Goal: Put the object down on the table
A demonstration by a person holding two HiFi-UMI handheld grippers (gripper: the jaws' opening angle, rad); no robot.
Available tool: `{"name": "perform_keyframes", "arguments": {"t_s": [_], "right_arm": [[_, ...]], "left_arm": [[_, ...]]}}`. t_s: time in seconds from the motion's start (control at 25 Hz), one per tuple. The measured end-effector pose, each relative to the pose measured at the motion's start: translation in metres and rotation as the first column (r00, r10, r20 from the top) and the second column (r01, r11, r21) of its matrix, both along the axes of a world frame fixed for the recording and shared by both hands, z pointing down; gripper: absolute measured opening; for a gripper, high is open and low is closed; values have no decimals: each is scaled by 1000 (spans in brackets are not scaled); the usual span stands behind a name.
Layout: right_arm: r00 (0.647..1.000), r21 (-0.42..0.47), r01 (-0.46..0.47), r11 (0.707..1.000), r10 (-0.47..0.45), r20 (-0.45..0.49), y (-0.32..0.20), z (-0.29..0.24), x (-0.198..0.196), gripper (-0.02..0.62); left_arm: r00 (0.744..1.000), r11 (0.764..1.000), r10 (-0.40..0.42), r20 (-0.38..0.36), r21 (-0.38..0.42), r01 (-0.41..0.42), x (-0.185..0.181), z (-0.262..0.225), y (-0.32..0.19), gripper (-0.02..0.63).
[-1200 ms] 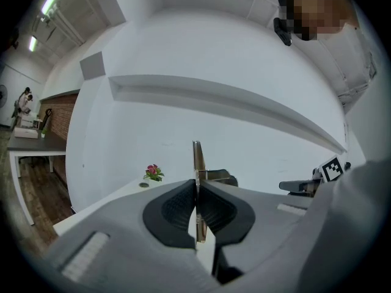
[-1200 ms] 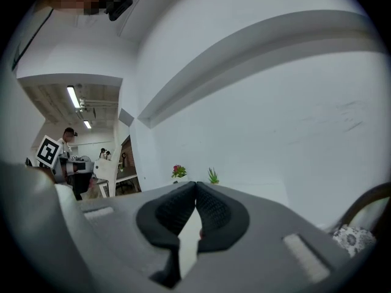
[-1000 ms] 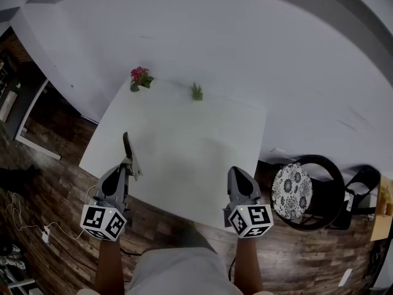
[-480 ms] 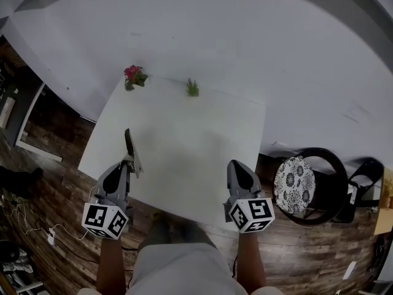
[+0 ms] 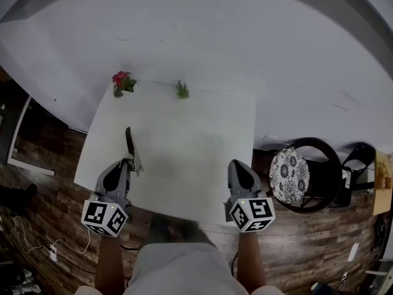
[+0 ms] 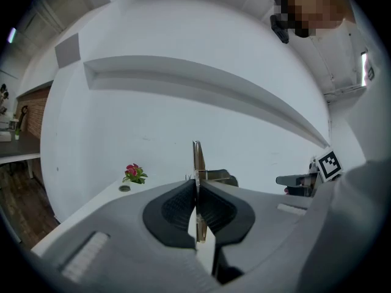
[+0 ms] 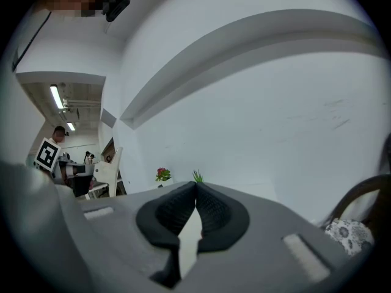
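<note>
The left gripper (image 5: 130, 163), at the lower left of the head view, is clamping a thin, flat, dark-and-metal utensil (image 5: 129, 142), its jaws pressed together on the lower end of it. In the left gripper view that utensil (image 6: 197, 159) is showing edge-on. It is rising straight out of the closed pads of the left gripper (image 6: 197, 195) toward the top of the frame, with a short metal crosspiece just above the pads. What kind of utensil it is cannot be told.

Its long axis is running along the gripper's own line, pointing up the head view over the near left part of the white square table (image 5: 202, 134). It appears to be hanging above the tabletop, not lying on it. The coming move is probably turning on tipping that long axis down flat onto the bare surface ahead of the jaws.

The right gripper (image 5: 237, 166), at the lower right over the table's near edge, is holding nothing, its jaws meeting at the tips (image 7: 195, 191).
</note>
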State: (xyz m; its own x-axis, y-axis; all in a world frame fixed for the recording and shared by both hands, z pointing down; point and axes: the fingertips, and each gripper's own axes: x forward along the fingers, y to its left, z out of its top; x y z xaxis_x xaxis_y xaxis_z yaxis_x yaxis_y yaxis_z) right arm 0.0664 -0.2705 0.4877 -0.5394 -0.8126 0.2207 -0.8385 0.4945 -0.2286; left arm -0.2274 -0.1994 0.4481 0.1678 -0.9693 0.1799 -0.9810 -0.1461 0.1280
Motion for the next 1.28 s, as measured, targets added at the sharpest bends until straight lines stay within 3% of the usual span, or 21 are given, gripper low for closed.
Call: {"name": "perform_keyframes", "arguments": {"t_s": [0.52, 1.28], "right_arm": [[992, -7, -127, 992, 127, 1, -3, -4, -27, 3], [989, 1, -146, 989, 146, 14, -18, -4, -49, 3]], "left_arm": [[991, 991, 136, -21, -5, -136, -29, 1, -43, 9], [976, 972, 219, -9, -88, -219, -32, 38, -78, 9]]}}
